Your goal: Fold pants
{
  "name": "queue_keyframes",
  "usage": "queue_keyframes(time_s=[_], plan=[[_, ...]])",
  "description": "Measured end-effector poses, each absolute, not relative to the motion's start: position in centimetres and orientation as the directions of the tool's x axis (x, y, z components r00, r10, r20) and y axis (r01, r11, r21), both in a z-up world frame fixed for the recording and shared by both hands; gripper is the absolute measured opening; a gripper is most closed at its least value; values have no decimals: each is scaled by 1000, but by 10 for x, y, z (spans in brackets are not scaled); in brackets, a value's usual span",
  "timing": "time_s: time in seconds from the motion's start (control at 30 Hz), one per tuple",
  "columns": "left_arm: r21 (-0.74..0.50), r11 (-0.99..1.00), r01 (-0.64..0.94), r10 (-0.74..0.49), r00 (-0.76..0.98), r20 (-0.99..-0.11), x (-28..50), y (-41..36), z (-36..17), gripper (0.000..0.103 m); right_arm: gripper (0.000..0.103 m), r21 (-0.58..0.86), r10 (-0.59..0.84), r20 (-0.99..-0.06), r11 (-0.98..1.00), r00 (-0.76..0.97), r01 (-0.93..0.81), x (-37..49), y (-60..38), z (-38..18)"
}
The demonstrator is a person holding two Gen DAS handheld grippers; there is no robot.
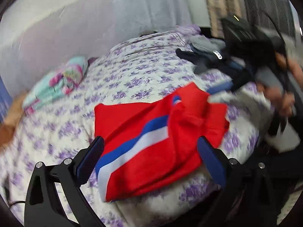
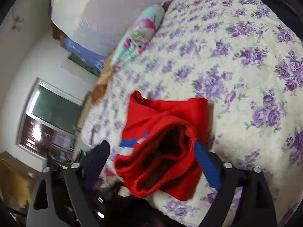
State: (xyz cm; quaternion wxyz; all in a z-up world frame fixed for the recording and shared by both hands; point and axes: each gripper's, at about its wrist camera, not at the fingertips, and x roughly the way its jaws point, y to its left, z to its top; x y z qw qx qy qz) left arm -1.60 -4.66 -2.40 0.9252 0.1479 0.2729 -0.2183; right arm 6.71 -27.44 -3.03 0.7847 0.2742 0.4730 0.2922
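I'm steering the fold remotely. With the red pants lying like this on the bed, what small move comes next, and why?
Probably bring the left gripper down onto the near edge of the red pants and close on it. Both grippers' jaws stand open and hold nothing, and the pants lie bunched and only partly folded on the floral bedspread, waistband gaping toward the right gripper.

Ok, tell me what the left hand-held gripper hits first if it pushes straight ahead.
Most likely the red pants: the left hand-held gripper is open, with the folded cloth lying between and ahead of its fingers on the floral bedspread. Depth is unclear, so it may pass just above.
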Motion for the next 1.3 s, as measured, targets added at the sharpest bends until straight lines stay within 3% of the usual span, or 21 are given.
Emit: queue_keyframes(time_s=[0.07,0.13,0.17,0.3,0.43,0.53,0.6,0.67,0.73,0.83,0.93,1.03,1.07,1.1,1.2,1.23,1.27,1.3], plan=[[110,863,492,-341,730,-593,-7,-50,-32,96,94,662,687,-640,720,344,-208,67,-256,-39],[74,857,511,-358,692,-627,1,-58,-42,96,61,615,660,-663,749,354,-244,65,-242,-40],[61,854,516,-364,677,-639,0,-62,-45,96,31,593,658,-674,753,337,-285,63,-233,-40],[13,851,525,-401,667,-627,5,-69,-46,95,21,477,623,-660,779,420,-406,48,-223,-17],[-35,850,525,-452,694,-560,9,-71,-22,95,20,343,600,-613,788,514,-511,36,-215,24],[-69,839,540,-457,629,-629,29,-81,-32,95,24,370,542,-709,831,451,-416,62,-225,4],[-99,838,537,-447,571,-689,41,-85,-52,95,37,414,508,-778,857,369,-306,79,-238,-34],[-79,834,545,-447,586,-676,33,-81,-49,95,38,477,556,-741,831,376,-286,75,-251,-40],[-91,836,541,-465,611,-641,22,-66,-28,96,40,446,537,-701,844,470,-298,59,-261,-15],[-53,847,529,-458,676,-578,3,-46,0,98,40,402,540,-565,841,624,-363,30,-265,37],[-40,870,492,-405,664,-629,12,-41,-8,98,38,400,620,-523,784,584,-475,24,-242,52],[-90,892,442,-359,574,-736,38,-40,-48,98,28,357,520,-702,848,487,-391,54,-216,5],[-108,897,430,-354,547,-759,44,-39,-61,99,10,355,492,-744,864,452,-356,61,-216,-11],[-116,894,434,-360,539,-761,45,-38,-68,99,0,350,465,-783,878,412,-326,68,-220,-36],[-109,888,446,-371,558,-742,41,-35,-68,99,0,469,566,-712,824,415,-318,67,-245,-46],[-123,886,446,-383,556,-738,39,-32,-64,99,3,494,584,-691,812,426,-313,61,-252,-41],[-154,880,449,-409,554,-725,37,-26,-57,98,14,505,601,-655,799,458,-326,52,-260,-29],[-185,872,453,-438,554,-708,34,-19,-50,98,51,494,597,-638,801,486,-337,44,-263,-21]])
